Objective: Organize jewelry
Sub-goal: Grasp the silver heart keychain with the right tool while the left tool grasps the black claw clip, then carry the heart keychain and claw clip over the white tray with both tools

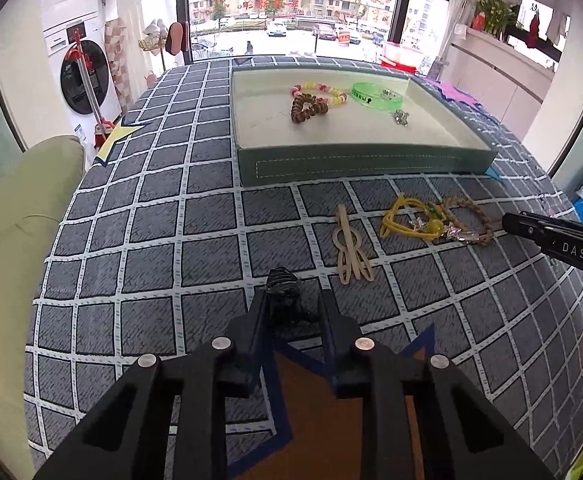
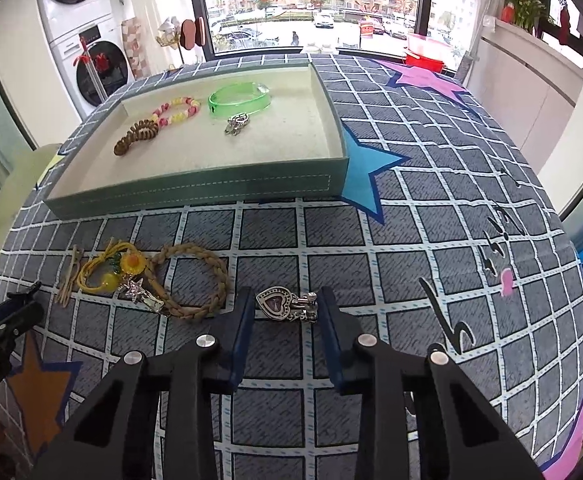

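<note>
Right wrist: heart earrings (image 2: pixel 286 306) between fingers (image 2: pixel 240 320)

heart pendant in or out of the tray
Out: the heart pendant lies on the checked cloth between the right gripper fingers, in front of the tray.

Green tray (image 2: pixel 195 194) holding beaded bracelet (image 2: pixel 177 111), brown coil tie (image 2: pixel 137 137), green bangle (image 2: pixel 240 98); heart pendant (image 2: pixel 277 304), braided bracelet (image 2: pixel 195 276), black claw clip (image 1: pixel 285 294) lying outside.
</note>
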### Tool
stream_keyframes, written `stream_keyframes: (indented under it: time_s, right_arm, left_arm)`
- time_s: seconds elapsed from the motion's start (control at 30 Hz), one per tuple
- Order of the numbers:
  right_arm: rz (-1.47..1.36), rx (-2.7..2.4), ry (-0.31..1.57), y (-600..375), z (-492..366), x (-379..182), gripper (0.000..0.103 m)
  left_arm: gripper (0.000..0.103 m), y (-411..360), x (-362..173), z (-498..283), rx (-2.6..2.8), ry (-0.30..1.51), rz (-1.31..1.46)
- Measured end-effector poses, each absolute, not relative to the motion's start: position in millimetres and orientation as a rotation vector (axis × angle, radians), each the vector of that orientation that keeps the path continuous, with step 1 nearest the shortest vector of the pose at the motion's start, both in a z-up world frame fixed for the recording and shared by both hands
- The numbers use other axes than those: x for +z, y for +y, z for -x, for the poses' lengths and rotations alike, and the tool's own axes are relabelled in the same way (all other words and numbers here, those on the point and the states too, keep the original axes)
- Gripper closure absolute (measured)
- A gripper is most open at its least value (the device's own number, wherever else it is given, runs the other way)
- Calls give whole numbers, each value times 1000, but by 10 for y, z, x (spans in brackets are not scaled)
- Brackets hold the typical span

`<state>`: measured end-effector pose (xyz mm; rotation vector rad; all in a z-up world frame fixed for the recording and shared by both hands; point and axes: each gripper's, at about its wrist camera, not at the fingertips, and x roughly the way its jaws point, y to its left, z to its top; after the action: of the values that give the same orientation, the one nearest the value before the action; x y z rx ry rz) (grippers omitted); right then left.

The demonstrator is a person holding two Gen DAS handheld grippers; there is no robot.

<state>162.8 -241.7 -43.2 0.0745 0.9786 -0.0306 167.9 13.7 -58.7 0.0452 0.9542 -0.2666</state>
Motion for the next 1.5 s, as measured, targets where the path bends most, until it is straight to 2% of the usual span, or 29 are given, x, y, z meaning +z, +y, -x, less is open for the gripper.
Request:
stream_keyframes:
  time_s: [0.73, 1.5]
  right_arm:
    - [-197, 88, 884, -2534, -1636, 77, 68]
    - [-284, 223, 800, -2667, -2442, 390, 68]
  left_arm:
    - [65, 290, -86, -1828, -348, 902, 102]
    - [65, -188, 269, -2602, -330, 883, 88]
